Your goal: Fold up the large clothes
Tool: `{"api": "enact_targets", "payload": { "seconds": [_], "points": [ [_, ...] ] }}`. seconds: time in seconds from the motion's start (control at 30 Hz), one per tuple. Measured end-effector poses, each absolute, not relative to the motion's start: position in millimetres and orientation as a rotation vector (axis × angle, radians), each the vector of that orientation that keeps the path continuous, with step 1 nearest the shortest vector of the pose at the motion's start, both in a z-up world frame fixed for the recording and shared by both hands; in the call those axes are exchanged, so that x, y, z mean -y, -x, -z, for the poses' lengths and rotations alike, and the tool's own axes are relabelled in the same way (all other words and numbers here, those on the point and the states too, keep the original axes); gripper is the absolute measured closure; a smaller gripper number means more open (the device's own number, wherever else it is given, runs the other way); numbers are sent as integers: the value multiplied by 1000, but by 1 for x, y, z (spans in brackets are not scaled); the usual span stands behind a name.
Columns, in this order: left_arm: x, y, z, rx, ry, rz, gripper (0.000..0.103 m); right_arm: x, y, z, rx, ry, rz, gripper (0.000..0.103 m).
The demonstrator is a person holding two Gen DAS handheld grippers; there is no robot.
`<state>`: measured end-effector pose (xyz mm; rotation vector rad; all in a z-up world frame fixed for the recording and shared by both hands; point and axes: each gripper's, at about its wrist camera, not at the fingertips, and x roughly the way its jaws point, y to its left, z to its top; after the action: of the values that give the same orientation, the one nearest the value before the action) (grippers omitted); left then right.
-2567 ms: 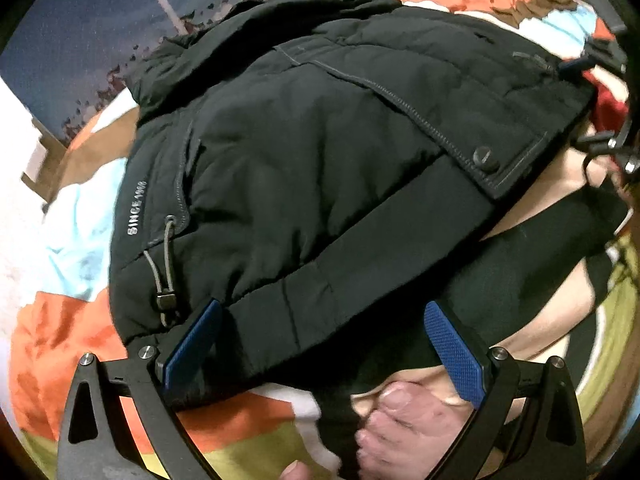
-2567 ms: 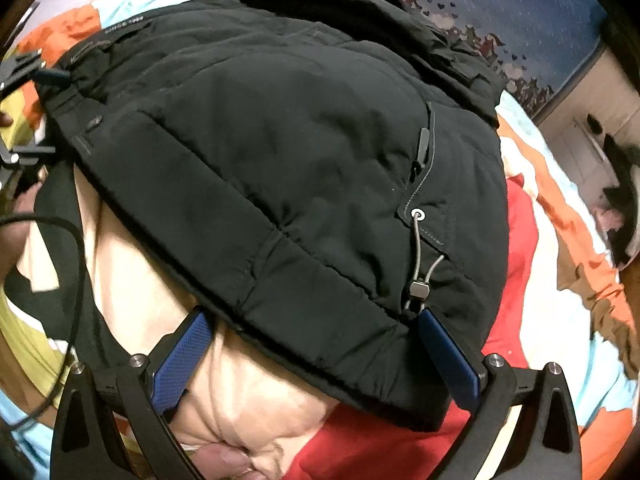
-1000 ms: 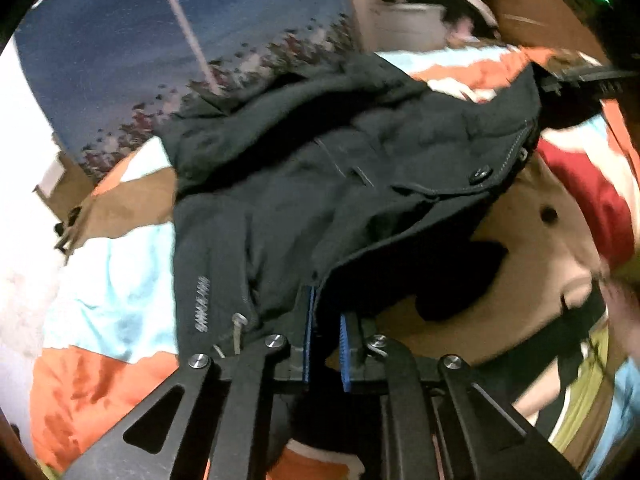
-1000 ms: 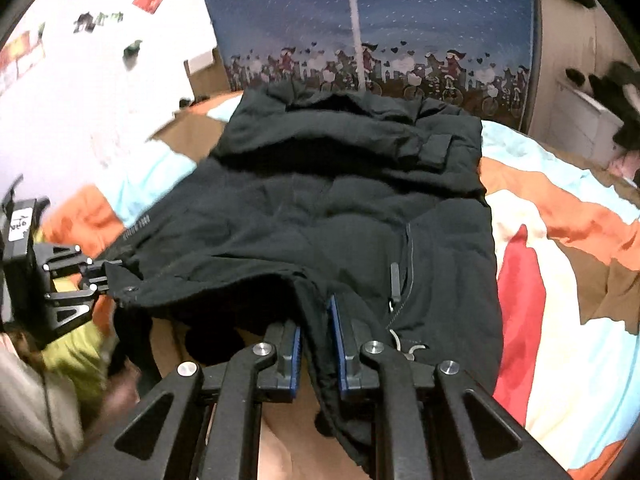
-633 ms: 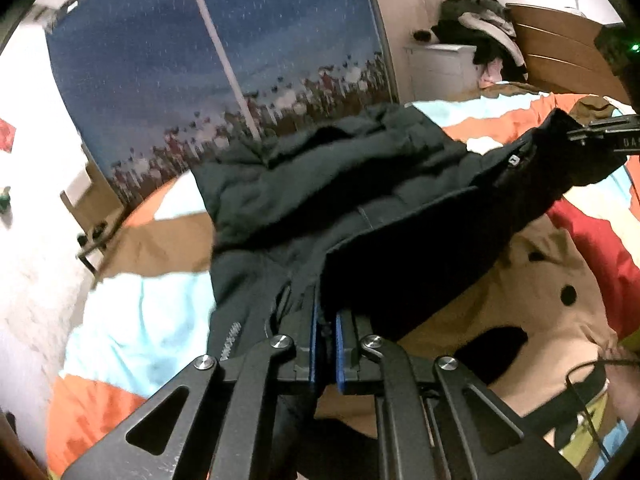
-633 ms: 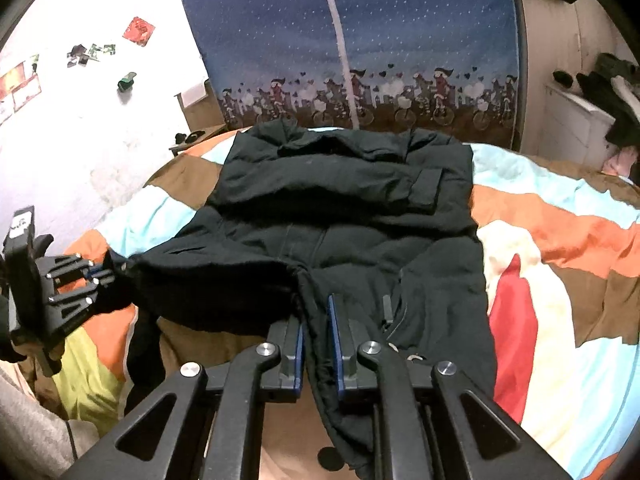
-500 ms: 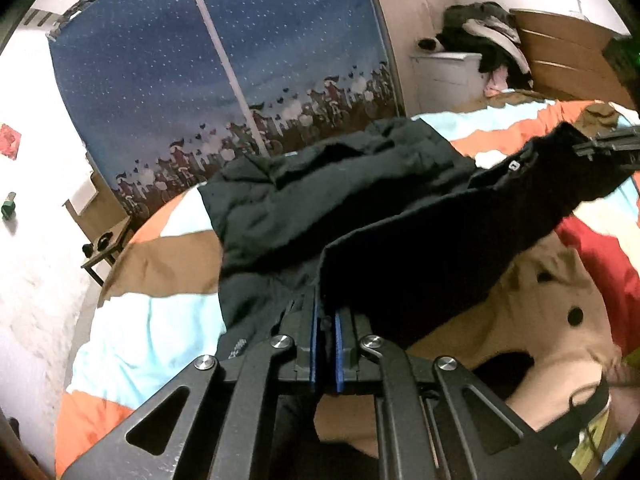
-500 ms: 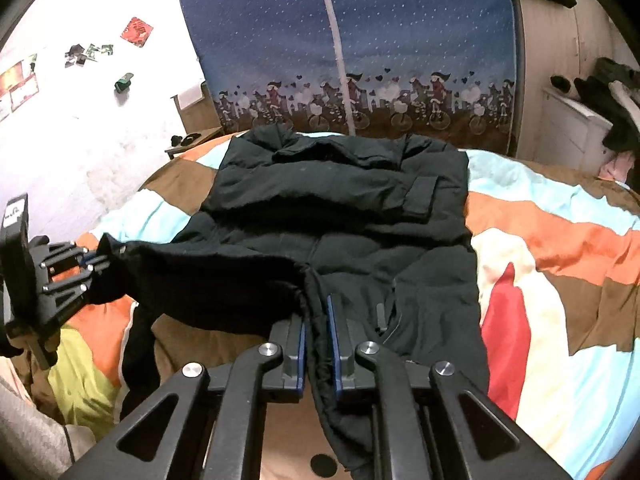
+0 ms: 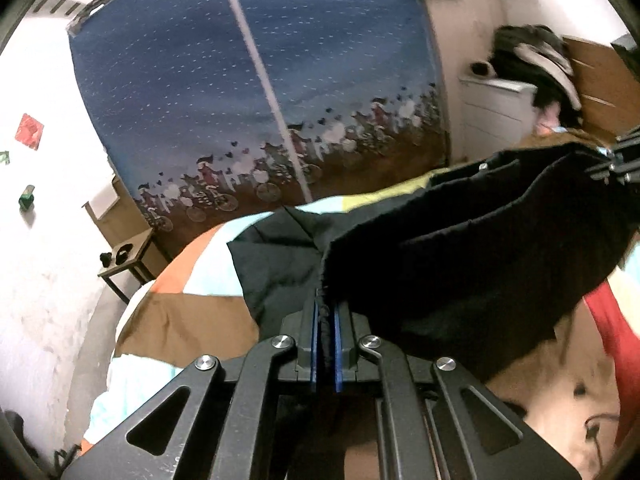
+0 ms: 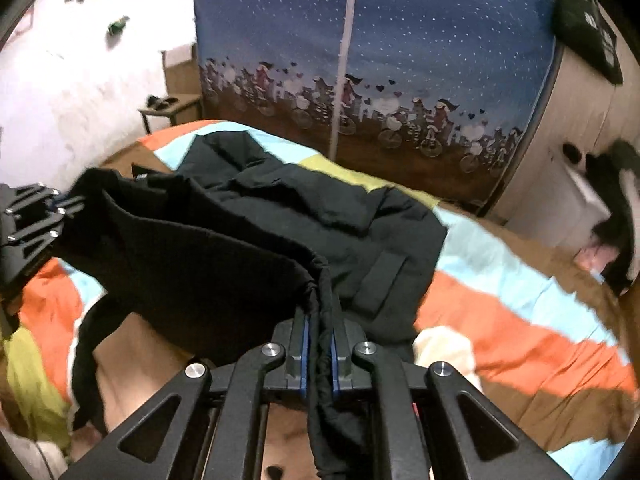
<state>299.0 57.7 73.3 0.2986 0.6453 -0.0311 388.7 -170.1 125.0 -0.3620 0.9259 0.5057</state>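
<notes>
A large black padded jacket (image 10: 320, 204) lies on a bed, collar toward the far wall. Its lower hem (image 9: 480, 256) is lifted off the bed and stretched in the air between my two grippers. My left gripper (image 9: 325, 320) is shut on one hem corner; it also shows in the right wrist view (image 10: 36, 216) at the far left. My right gripper (image 10: 319, 336) is shut on the other hem corner, with black fabric bunched between its blue pads; it shows at the right edge of the left wrist view (image 9: 624, 160).
The bedspread (image 10: 500, 320) has orange, light blue, brown and yellow-green patches. A blue curtain (image 10: 360, 40) with a cyclist border hangs behind the bed. A small dark side table (image 10: 168, 110) stands at the white wall. A white cabinet (image 9: 492, 108) with piled clothes stands at the right.
Both grippers closed on the hem corners, then lifted the hem and carried it up and forward toward the collar. The lower part of the jacket now hangs in the air above the upper part.
</notes>
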Motion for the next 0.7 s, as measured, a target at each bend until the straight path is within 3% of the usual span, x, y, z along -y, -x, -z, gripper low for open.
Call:
{"api": "enact_targets", "payload": {
  "seconds": [0.7],
  "points": [
    [-76, -373, -90, -563, -176, 24, 98, 171, -457, -109, -733, 224, -455, 95]
  ]
}}
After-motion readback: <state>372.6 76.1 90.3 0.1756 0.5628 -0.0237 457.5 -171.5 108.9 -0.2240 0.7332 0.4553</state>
